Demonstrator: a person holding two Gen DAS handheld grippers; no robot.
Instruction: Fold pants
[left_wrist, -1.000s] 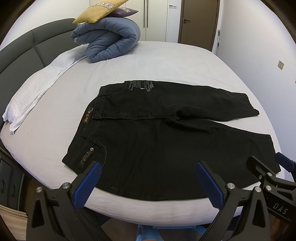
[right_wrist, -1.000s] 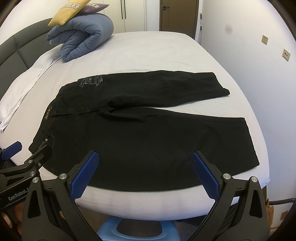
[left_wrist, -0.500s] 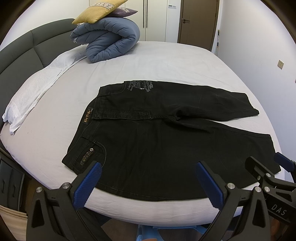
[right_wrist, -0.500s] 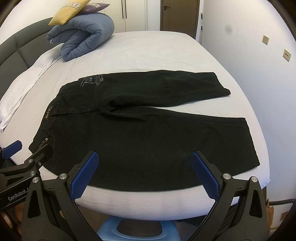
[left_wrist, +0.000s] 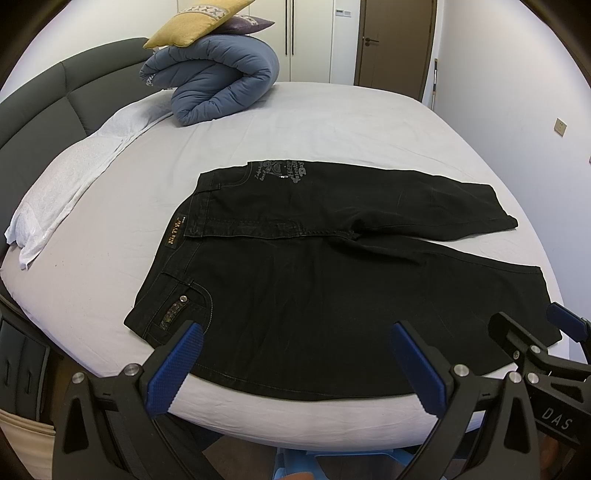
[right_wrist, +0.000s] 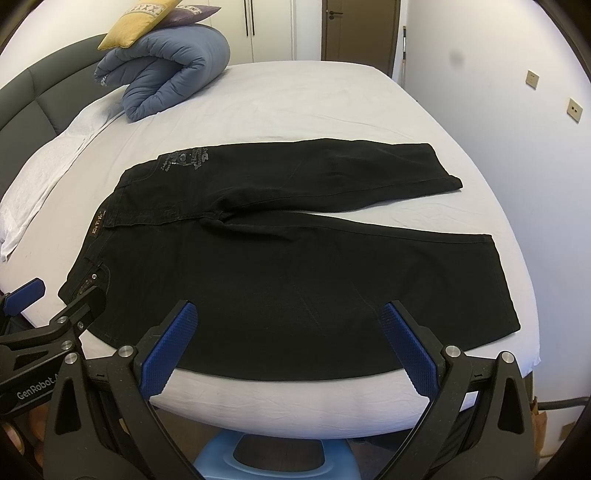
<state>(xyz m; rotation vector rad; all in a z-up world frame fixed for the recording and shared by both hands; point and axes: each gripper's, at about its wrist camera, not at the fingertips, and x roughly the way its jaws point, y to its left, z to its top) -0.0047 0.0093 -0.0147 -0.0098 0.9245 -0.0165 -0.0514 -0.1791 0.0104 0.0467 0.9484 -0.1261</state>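
Observation:
Black pants lie flat on the white bed, waist to the left, both legs spread to the right; they also show in the right wrist view. My left gripper is open and empty, hovering over the near hem edge by the waist side. My right gripper is open and empty over the near edge of the closer leg. Each gripper shows at the edge of the other's view, the right one at the lower right and the left one at the lower left.
A rolled blue duvet with a yellow pillow sits at the bed's far left. A white towel lies along the grey headboard. A blue stool stands below the bed's near edge. A wall is to the right.
Both views have shifted very slightly; the pants have not moved and both grippers stay open.

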